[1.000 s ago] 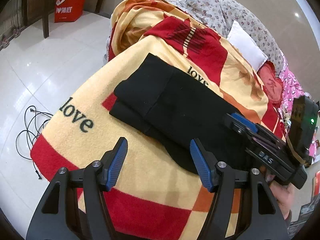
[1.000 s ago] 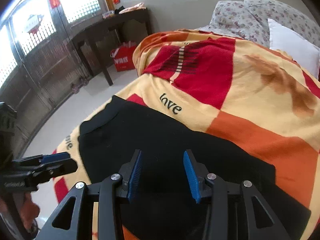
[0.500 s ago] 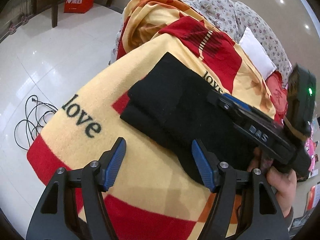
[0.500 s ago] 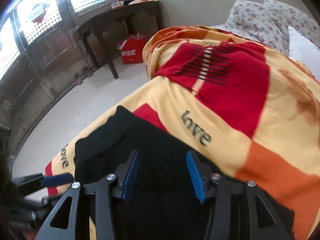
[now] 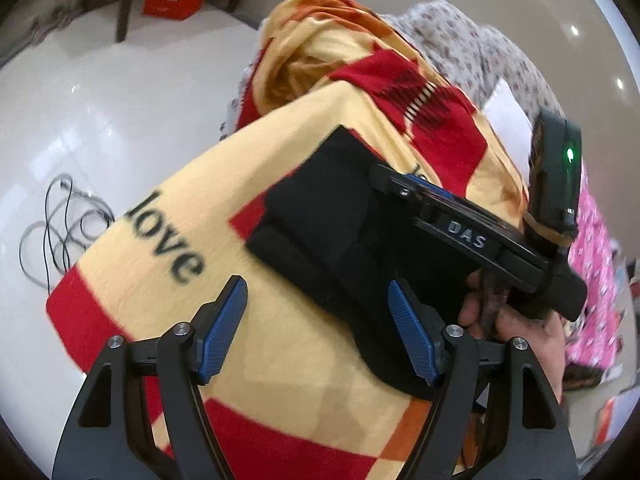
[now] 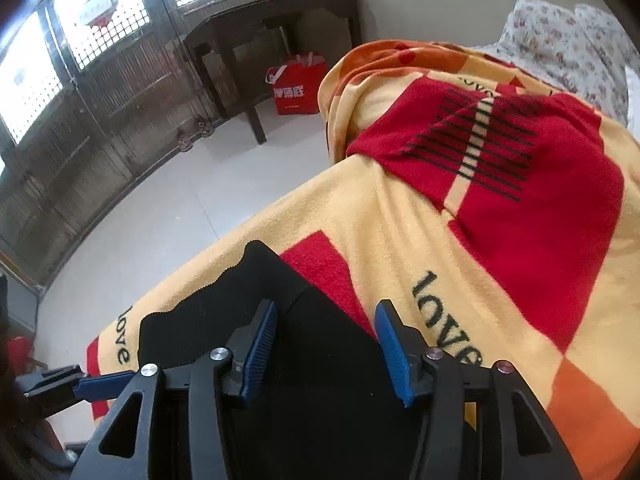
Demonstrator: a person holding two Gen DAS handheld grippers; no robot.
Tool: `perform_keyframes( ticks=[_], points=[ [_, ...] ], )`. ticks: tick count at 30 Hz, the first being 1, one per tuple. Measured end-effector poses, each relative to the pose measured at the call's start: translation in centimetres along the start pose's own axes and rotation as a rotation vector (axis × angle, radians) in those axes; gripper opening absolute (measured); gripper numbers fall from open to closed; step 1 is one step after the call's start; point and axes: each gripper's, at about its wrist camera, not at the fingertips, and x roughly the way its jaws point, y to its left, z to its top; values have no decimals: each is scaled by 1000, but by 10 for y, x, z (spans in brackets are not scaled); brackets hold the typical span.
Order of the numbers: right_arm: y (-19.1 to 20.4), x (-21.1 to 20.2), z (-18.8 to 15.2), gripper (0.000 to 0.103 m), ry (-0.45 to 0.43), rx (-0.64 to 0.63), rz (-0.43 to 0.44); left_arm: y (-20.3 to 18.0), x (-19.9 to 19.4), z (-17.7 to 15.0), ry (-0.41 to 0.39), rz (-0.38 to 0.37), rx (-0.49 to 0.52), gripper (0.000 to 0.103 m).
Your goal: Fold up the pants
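Beyond both grippers' empty, opening jaws, folded black pants (image 5: 332, 216) lie flat.

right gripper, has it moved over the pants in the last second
Yes. In the left wrist view the right gripper has slid up-left across the black pants, toward their far end, its jaws opening with nothing between them.

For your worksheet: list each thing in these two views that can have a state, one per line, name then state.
black pants: folded, lying flat on the blanket
blanket: spread over the bed, bunched at its far end
left gripper: jaws opening, nothing between them
right gripper: jaws opening over the pants, gripping nothing
red bag: upright on the floor
cable: loose on the floor
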Motion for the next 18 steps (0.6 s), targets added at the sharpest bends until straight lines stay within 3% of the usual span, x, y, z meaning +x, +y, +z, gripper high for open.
perform_keyframes(
  ticks=[4,11,12,14,17,18],
  points=[
    [4,4,1,54,-3,-11,2,-8,1,-2,10,0,26,80],
    [-2,3,2,52,-32,28,38,-25,16,5,-1,-12,81,80],
    [-5,2,1,49,-46,56,53,-26,17,6,-1,-21,87,76],
    [-7,1,0,32,-58,78,75,-26,23,10,18,-37,84,30],
    [-4,-12,0,11,-98,73,67,-29,22,16,24,-82,89,22],
    [-3,-22,-1,10,-121,73,58,-36,16,17,4,-96,113,21]
  ],
)
